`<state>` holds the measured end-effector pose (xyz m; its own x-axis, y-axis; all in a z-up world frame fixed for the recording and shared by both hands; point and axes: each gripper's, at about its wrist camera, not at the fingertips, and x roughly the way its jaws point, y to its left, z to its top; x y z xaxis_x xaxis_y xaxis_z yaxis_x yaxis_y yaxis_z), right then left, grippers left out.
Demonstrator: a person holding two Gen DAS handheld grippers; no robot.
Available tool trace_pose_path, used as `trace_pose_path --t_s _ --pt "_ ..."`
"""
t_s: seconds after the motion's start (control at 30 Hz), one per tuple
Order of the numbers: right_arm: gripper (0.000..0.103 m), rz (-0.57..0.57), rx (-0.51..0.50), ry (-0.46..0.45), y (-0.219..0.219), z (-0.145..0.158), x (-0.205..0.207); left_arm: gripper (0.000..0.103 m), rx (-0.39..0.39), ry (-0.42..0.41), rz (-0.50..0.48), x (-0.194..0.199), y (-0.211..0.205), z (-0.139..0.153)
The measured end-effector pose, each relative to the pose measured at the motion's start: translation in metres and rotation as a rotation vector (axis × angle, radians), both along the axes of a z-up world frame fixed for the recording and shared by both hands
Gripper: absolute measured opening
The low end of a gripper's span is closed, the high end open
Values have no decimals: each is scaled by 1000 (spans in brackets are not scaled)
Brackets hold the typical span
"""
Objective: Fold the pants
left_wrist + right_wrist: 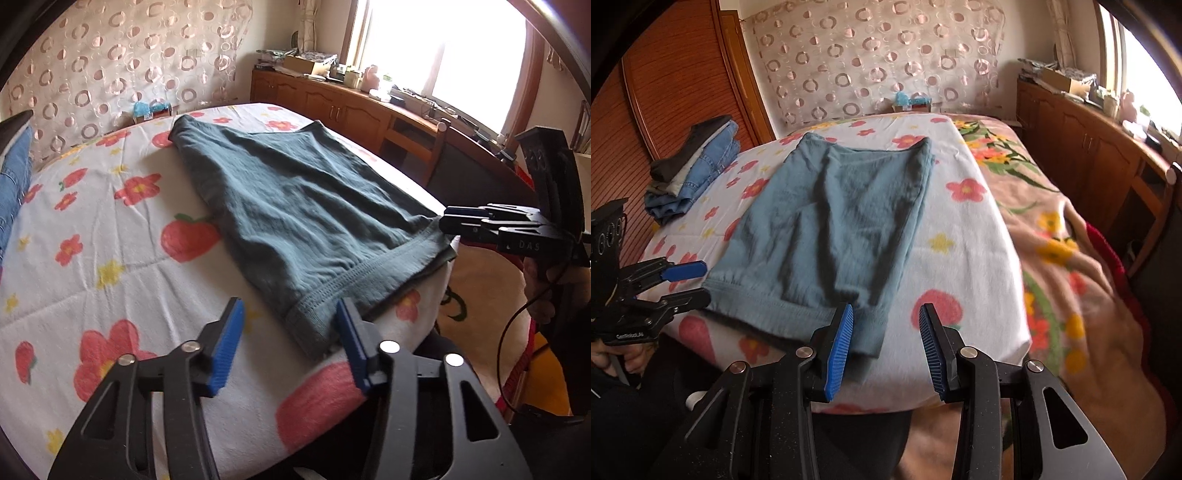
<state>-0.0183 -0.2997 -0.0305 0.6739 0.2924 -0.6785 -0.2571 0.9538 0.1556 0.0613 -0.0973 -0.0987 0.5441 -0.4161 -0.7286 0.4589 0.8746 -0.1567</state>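
A pair of teal-grey knit pants (827,229), folded lengthwise, lies flat on a bed covered by a white quilt printed with red flowers and strawberries (964,236). The ribbed waistband (354,280) runs along the near edge of the bed, and the leg ends reach toward the far side, near a curtain patterned with pink and white rings (879,55).

The left hand-held gripper (290,354) hovers with its jaws spread wide. In the left wrist view its blue ribbed pads (227,354) sit on either side of the near left corner of the waistband, holding nothing. In the right wrist view it shows at the left edge (690,284), just beside that waistband corner.

The right hand-held gripper (886,347) is also wide apart and empty. Its left pad stands over the near right corner of the waistband, while its right pad is over bare quilt. In the left wrist view it appears from the side (461,218), right at the right end of the waistband; whether it touches the cloth cannot be told.

A stack of folded blue denim and dark garments (694,166) rests on the far left of the bed. To the right, a tan blanket with a floral print (1071,258) drapes down, and a long wooden cabinet (1082,147) stands under a bright window (443,48).
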Motion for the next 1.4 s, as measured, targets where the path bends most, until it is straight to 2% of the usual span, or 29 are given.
trace_pose_path --t_s 0.23,0.3,0.4,0.5,0.53,0.63,0.8,0.9,1.03,1.1,1.4 --pt "40 4 12 30 0 -6 2 46 0 2 -14 -5 -5 -3" --pt "32 2 26 29 -3 -5 2 34 -18 8 -34 -5 -6 -3" --pt "23 15 36 25 -1 -5 1 25 -31 -11 -30 -7 -4 1" --pt "13 18 44 8 -2 -1 -3 22 -68 -29 -25 -7 1 9" --pt "13 20 54 2 -2 1 -4 17 -77 -34 -23 -7 3 12" --pt "11 33 64 -18 0 9 -10 17 -79 -47 -18 -8 6 18" --pt "11 56 28 -7 9 7 -17 17 -55 -24 -4 -7 8 12" --pt "11 40 12 24 7 -3 -14 19 -37 -3 -1 -6 8 5" --pt "12 20 6 22 7 -4 -13 21 -21 0 2 -5 6 3" --pt "29 0 -14 21 9 -4 -11 21 -14 -1 4 -5 6 2" --pt "32 -17 28 56 13 -13 0 21 -19 15 5 -5 9 -3"
